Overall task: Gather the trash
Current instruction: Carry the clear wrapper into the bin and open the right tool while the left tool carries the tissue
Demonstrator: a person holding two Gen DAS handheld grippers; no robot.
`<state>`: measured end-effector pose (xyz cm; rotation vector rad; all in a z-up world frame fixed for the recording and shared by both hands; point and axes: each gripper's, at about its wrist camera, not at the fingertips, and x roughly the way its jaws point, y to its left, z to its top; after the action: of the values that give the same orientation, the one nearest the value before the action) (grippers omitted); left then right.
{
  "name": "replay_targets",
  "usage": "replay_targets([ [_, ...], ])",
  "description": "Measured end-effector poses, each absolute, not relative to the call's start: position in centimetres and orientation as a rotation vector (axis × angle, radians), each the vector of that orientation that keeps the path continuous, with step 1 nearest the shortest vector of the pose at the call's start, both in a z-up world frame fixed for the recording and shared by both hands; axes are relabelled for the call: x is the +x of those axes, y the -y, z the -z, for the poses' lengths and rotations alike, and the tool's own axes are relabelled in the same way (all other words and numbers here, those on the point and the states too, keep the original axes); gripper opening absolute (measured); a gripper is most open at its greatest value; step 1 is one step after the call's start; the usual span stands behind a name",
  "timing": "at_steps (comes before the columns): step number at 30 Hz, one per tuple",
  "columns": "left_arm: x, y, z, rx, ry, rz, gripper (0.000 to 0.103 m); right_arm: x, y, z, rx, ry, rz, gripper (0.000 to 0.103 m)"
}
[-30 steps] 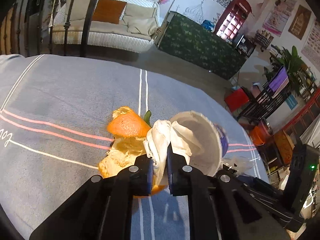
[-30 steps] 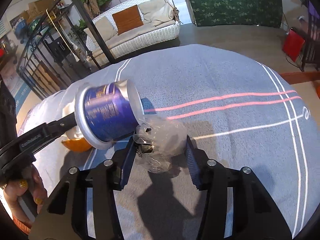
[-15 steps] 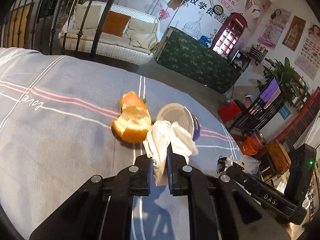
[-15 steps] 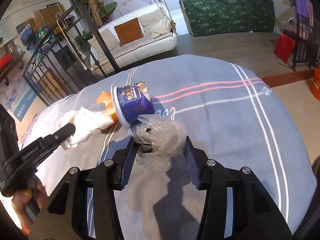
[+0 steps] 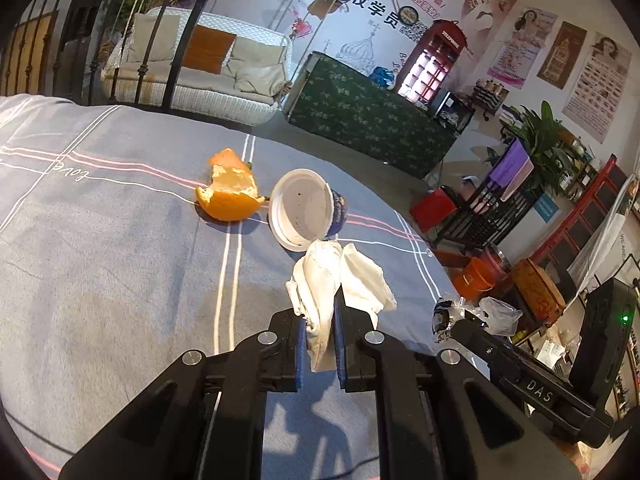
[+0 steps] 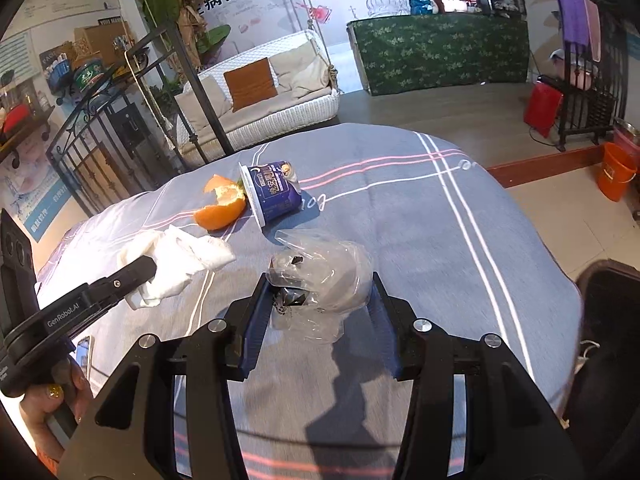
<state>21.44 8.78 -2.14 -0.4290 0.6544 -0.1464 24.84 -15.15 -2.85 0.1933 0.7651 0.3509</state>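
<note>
My left gripper (image 5: 319,334) is shut on a crumpled white tissue (image 5: 332,280) and holds it above the grey bedspread (image 5: 100,264). The tissue also shows in the right wrist view (image 6: 180,260). My right gripper (image 6: 318,304) is shut on a clear plastic wrapper (image 6: 324,276), which also shows in the left wrist view (image 5: 476,312). An orange peel (image 5: 230,196) and a blue paper cup (image 5: 304,208) on its side lie together further out on the bedspread. Both also show in the right wrist view, peel (image 6: 220,208) and cup (image 6: 272,192).
A dark bin rim (image 6: 608,280) shows at the right edge beside the bed. An orange bucket (image 6: 616,176) stands on the floor. A metal bed frame (image 5: 160,40) and a white wicker sofa (image 5: 208,68) stand beyond the bed.
Both grippers have pulled back and up from the peel and cup, each still holding its item. The cup and peel look smaller and farther away.
</note>
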Motion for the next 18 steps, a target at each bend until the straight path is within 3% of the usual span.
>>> replay_targets([
  [18,18.2,-2.3,1.9,-0.331,-0.638,0.298,0.012,18.1,21.7,3.3,0.229,-0.71,-0.259,0.048],
])
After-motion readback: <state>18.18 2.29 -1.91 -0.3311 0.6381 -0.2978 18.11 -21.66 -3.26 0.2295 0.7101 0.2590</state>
